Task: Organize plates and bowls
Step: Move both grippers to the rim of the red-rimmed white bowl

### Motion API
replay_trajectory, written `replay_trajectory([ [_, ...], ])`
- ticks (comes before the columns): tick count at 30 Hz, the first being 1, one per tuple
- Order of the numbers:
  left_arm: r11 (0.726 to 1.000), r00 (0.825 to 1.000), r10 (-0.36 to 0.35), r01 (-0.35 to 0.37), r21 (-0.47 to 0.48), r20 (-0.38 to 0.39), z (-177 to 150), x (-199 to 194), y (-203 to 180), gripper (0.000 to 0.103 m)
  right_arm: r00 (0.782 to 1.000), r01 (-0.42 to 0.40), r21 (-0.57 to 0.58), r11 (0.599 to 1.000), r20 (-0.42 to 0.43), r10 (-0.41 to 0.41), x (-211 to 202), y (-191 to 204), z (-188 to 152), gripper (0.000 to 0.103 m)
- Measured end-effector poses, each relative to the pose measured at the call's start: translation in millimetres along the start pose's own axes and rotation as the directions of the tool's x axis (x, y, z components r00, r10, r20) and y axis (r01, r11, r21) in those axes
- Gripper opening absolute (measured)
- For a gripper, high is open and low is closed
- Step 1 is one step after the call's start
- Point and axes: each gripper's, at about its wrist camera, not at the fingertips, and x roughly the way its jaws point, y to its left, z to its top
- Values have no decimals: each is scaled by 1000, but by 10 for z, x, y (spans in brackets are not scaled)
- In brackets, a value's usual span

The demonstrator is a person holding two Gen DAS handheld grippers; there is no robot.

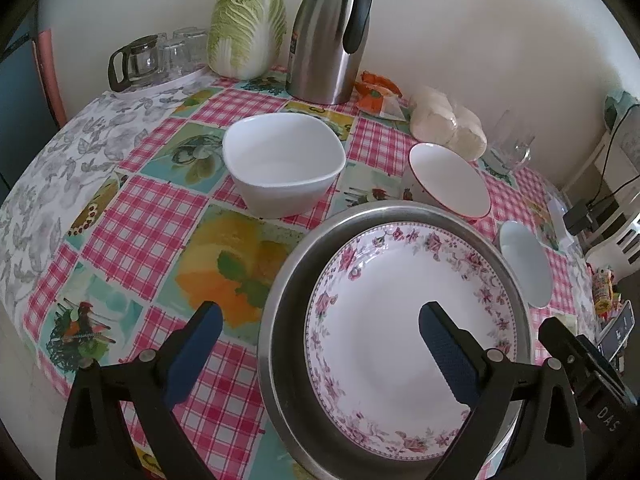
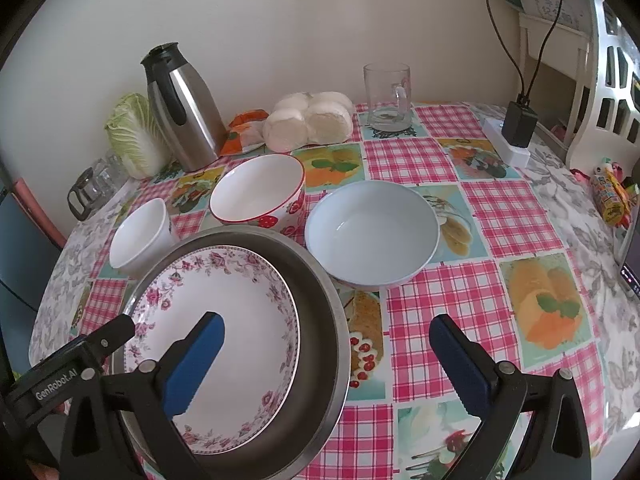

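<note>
A floral-rimmed plate point(image 1: 400, 320) point(image 2: 224, 320) lies inside a wide steel basin point(image 1: 276, 340) point(image 2: 320, 300) on the checked tablecloth. My left gripper point(image 1: 320, 316) stands open astride the basin's left rim, one finger over the plate and the other over the cloth. My right gripper point(image 2: 326, 322) is open astride the right rim in the same way. Neither holds anything. Behind the basin stand a white square bowl point(image 1: 280, 164) point(image 2: 138, 236), a red-rimmed strawberry bowl point(image 1: 448, 176) point(image 2: 256, 196) and a pale blue bowl point(image 1: 524, 264) point(image 2: 372, 232).
Along the wall stand a steel thermos jug point(image 1: 328, 32), a cabbage point(image 1: 248, 28), a glass pot with glasses point(image 1: 160, 56), bagged buns point(image 2: 308, 120) and a glass mug point(image 2: 388, 96). A power strip with adapter point(image 2: 516, 128) and snack packs point(image 2: 612, 196) sit at the right edge.
</note>
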Motion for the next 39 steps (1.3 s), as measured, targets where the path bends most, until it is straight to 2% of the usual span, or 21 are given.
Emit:
replay_trajectory([
  [6, 999, 998, -41, 41, 3, 48, 32, -31, -41, 99, 1000, -11, 24, 1000, 22, 11, -10, -56, -4, 103],
  [8, 997, 994, -83, 83, 6, 66, 54, -53, -64, 99, 999, -10, 29, 1000, 33, 9, -18, -64, 3, 103],
  [10, 994, 986, -108, 108, 3, 126, 85, -115, -77, 99, 999, -14, 36, 999, 39, 13, -12, -77, 13, 103],
  [13, 996, 980, -93, 91, 16, 174, 163, -164, -107, 99, 999, -14, 48, 999, 38, 12, 3, -94, 20, 103],
  [18, 990, 978, -137, 140, -6, 156, 379, -131, -26, 99, 999, -15, 69, 998, 41, 12, 19, -124, 77, 103],
  [22, 976, 974, -210, 214, -45, 88, 567, -33, 50, 99, 999, -16, 74, 997, 51, 12, 26, -129, 178, 103],
  [33, 982, 975, -176, 164, 96, 135, 1067, -34, -173, 99, 998, -23, 52, 998, 60, 20, 110, -137, 589, 103],
  [35, 977, 975, -192, 179, 119, 114, 1175, -15, -234, 99, 998, -48, 45, 998, 53, 46, 149, -121, 715, 103],
  [39, 972, 981, -196, 193, 134, 8, 1358, 152, -365, 99, 995, -92, 17, 996, 37, 91, 242, -30, 937, 103],
])
